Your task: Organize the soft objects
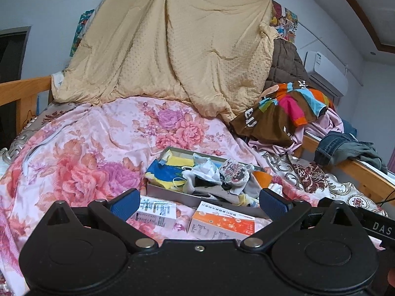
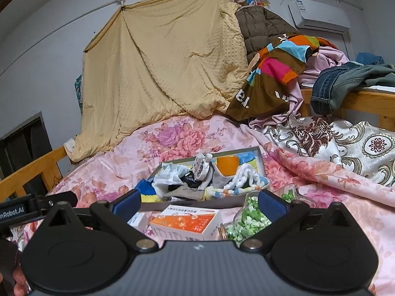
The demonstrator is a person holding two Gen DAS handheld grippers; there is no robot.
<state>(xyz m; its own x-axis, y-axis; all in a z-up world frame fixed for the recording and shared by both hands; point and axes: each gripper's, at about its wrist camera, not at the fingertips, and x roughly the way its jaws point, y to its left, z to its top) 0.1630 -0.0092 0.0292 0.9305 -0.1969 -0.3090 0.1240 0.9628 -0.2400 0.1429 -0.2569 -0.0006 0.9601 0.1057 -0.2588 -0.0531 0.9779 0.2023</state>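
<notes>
A shallow grey box (image 1: 170,193) (image 2: 197,201) lies on the pink floral bedspread and holds a heap of soft things: a blue-and-yellow cloth (image 1: 167,170), white and grey socks (image 1: 212,180) (image 2: 182,182), a patterned pouch (image 1: 234,172), an orange piece (image 2: 228,165) and a white braided toy (image 2: 244,178). My left gripper (image 1: 198,203) is open and empty, just short of the box. My right gripper (image 2: 198,202) is open and empty, at the box's near edge.
An orange-and-white carton (image 1: 222,224) (image 2: 185,224) and a white carton (image 1: 155,212) lie before the box. A glass jar of green bits (image 2: 246,219) lies on the right. A tan blanket (image 1: 172,44) hangs behind. Clothes (image 1: 286,111) are piled over the wooden rail (image 1: 363,172).
</notes>
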